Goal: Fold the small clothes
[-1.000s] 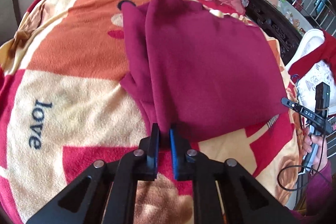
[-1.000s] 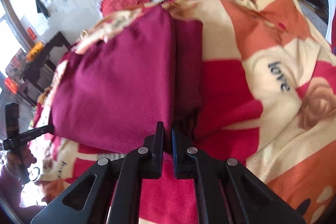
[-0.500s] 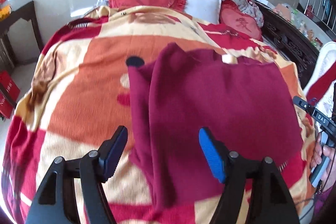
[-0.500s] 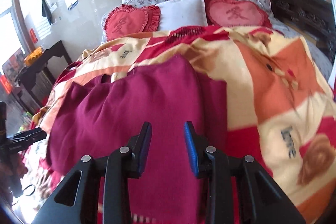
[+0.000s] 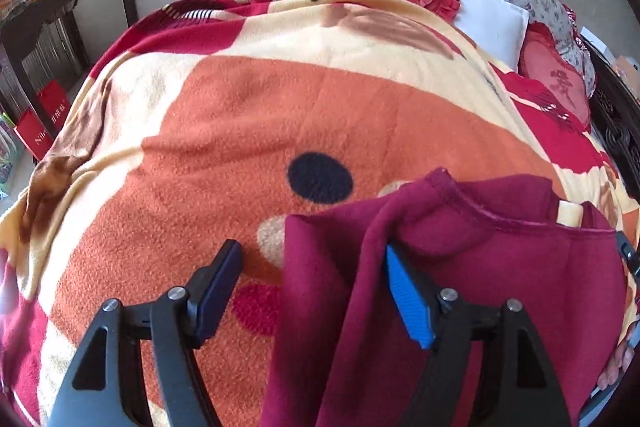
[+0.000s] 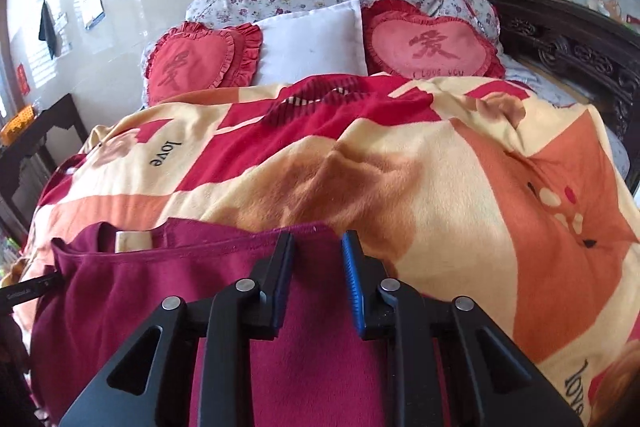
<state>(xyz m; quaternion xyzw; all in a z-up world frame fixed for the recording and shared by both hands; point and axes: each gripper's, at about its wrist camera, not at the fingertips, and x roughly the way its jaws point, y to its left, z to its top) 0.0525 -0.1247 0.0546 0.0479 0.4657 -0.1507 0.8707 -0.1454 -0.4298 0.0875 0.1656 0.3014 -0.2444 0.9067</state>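
The blanket [image 5: 248,131] over the bed is a fuzzy, matt fleece, its nap plainly visible. The maroon garment [image 5: 480,287] is soft knit cloth with a stitched neckline (equally matt). Both grippers, left [image 5: 312,291] and right [image 6: 318,279], are matt black plastic with shiny metal rivets and ribbed blue pads [image 6: 354,279]. Far off, dark carved wood [image 6: 568,51] gleams slightly.
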